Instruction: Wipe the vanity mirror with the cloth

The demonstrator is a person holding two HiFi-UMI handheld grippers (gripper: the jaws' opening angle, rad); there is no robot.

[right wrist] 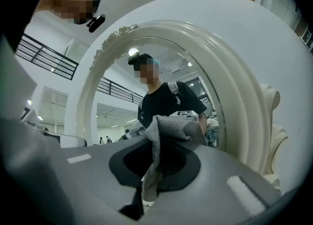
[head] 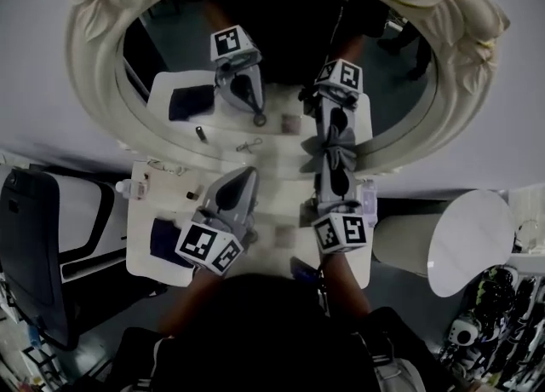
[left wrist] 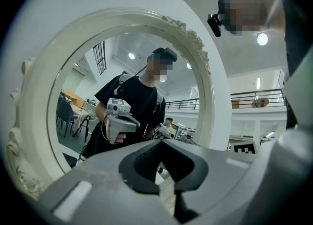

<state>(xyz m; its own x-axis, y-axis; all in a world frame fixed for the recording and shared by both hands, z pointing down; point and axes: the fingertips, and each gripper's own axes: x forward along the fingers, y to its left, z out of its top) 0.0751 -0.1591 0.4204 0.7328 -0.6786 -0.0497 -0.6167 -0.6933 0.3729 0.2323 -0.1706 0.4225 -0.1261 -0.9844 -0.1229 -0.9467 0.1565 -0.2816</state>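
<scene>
In the head view, the oval vanity mirror (head: pixel 89 83) in its cream carved frame stands at the far edge of a white table (head: pixel 277 203). The left gripper (head: pixel 247 174) hangs over the table, pointing at the lower frame but apart from it. To its right, the right gripper (head: pixel 335 164) reaches the mirror's bottom edge with a grey cloth (head: pixel 334 148) bunched at its tip. The cloth meets its own reflection there and seems to touch the glass. A dark folded item (head: pixel 163 241) lies on the near left of the table, and a small bottle (head: pixel 136 186) stands farther back. A black chair (head: pixel 34 245) is at the far left.

In the left gripper view, the jaws are together with nothing between them, and the mirror fills the background.

In the right gripper view, the jaws are clamped on the cloth, which hangs down between them and folds over the tips, with the mirror just beyond.
</scene>
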